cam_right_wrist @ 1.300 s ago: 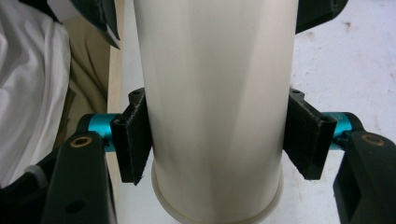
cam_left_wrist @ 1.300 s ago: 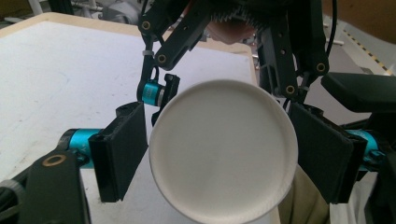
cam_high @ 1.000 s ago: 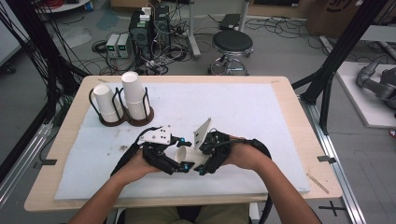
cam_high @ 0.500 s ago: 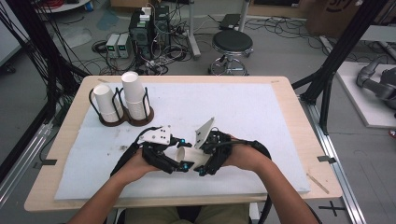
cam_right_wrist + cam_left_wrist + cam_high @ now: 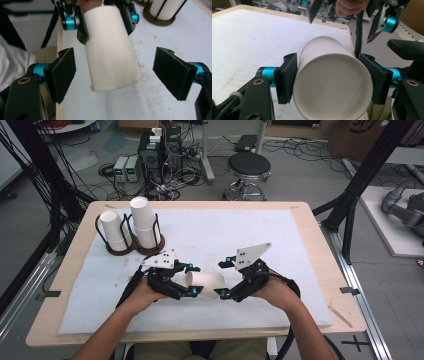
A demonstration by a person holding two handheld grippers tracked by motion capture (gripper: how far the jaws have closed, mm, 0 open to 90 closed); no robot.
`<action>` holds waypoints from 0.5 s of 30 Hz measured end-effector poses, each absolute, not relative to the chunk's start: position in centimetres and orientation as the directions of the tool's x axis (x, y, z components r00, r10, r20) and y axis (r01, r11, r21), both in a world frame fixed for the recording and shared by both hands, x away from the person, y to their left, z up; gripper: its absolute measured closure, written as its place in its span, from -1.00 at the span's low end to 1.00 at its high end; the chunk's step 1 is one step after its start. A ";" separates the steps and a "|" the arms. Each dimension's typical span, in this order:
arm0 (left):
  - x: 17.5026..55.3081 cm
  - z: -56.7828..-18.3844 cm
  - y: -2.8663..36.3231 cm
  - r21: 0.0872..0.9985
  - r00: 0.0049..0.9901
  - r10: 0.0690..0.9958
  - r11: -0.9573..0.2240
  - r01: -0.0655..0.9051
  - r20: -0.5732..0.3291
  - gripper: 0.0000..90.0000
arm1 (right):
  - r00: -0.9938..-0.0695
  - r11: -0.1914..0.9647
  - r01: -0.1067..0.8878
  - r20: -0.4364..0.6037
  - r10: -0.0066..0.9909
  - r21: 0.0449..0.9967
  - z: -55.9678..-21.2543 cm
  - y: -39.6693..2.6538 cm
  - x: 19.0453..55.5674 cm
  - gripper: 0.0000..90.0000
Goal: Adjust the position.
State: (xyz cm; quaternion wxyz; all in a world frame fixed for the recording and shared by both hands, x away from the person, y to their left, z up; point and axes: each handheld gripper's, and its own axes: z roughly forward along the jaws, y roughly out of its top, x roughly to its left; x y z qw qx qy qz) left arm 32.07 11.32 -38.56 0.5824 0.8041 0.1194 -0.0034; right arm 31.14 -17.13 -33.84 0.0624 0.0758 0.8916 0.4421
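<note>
Moved since a second ago — right gripper point(image 5: 223, 280), drawn a little to the right and off the paper cup point(image 5: 205, 284). Stands wide now, jaws having just been opening, pads either side of the cup's rim end without touching it. Opposite, left gripper point(image 5: 194, 280): clamps the cup near its base, jaws having just been closing onto it, one pad on each flank. Holds the cup on its side above the white mat point(image 5: 225, 230), near the front edge of the table point(image 5: 324, 270), about midway along it.

Risks from here:
- Could crush: thin paper wall gripped on both flanks, so any further squeeze dents the base end.
- Could slip: smooth tapered sides held at the narrow end alone, so the rim end may droop or slide out toward the mat.
- Could snag too, if swung while the right pads bracket the rim.

Farther off, toward the back left corner, stand two wire holders point(image 5: 150, 249) with cup stacks point(image 5: 141, 220) — a dented or crooked cup probably jams there when nested.
</note>
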 end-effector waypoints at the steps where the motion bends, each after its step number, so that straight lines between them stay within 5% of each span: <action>1: 32.1 -38.6 11.4 0.937 0.970 0.194 -0.287 0.199 -0.146 -0.24 | -0.978 0.580 0.083 -0.045 0.203 0.811 -33.9 -17.4 31.1 -0.57; 15: 32.5 -39.1 12.7 0.964 0.949 0.287 -0.187 0.186 -0.128 -0.25 | -0.919 0.368 0.188 0.031 0.393 0.911 -36.5 -20.5 30.4 -0.57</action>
